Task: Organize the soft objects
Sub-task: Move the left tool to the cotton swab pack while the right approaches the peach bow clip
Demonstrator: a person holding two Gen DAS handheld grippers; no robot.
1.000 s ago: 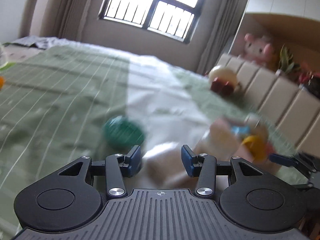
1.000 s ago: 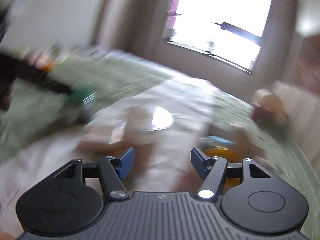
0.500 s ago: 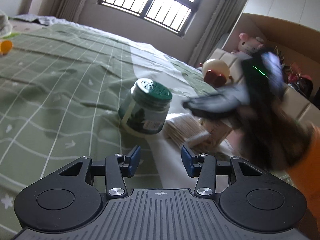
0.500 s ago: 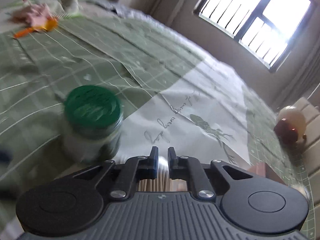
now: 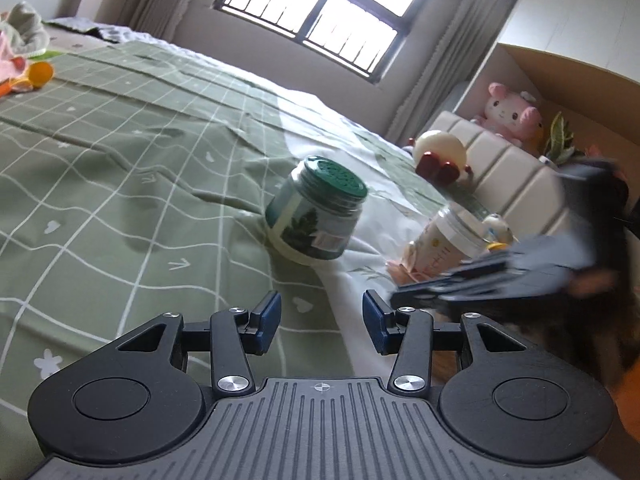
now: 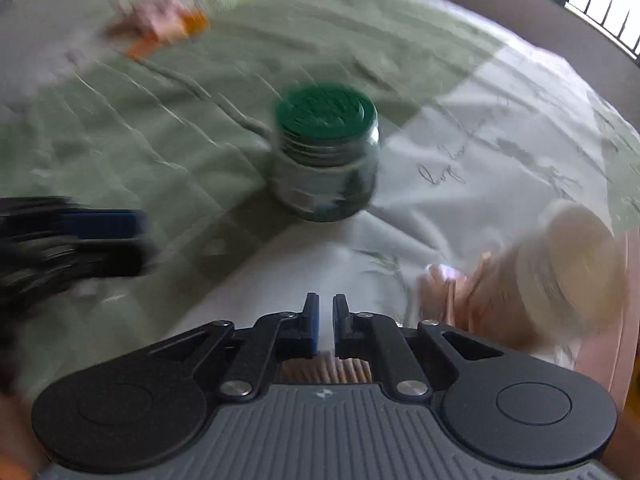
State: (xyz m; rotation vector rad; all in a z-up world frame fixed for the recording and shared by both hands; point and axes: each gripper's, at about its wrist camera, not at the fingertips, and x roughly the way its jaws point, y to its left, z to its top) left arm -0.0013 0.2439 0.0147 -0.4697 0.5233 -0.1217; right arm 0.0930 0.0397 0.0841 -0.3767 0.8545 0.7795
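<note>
Green-lidded jar (image 5: 316, 210) near the middle of the bed (image 5: 120, 160), right where the green checked cover meets the white panel; tilted in the left wrist view, lid leaning toward the headboard side, long axis slanted from base to lid. Same jar (image 6: 326, 152) blurred in the right wrist view, seen from above the lid. Toward the right, a second, clear jar (image 5: 448, 240) with a pale lid, tipped over, long axis sloping down toward the sheet, with loose peach-coloured scraps (image 5: 400, 270) at its base. Soft toys (image 5: 20, 52) with an orange piece bunched at the far left corner of the bed; a cream and red round toy (image 5: 438, 156) against the padded headboard (image 5: 512, 184) at the far right edge, a pink plush (image 5: 512, 110) on the shelf behind it.

Rumpled cover with white grid lines, barred window (image 5: 320, 12) and curtains on the far wall, daylight coming in.

Left gripper (image 5: 320, 320) with blue pads well apart, nothing between them, hanging over the cover short of the green-lidded jar. Right gripper (image 6: 326, 330) with pads drawn almost together, only a narrow slit left and nothing pinched in it; a bundle of thin wooden sticks (image 6: 328, 372) visible just beneath the jaws. Right gripper blurred in the left wrist view, at the right, beside the clear jar
</note>
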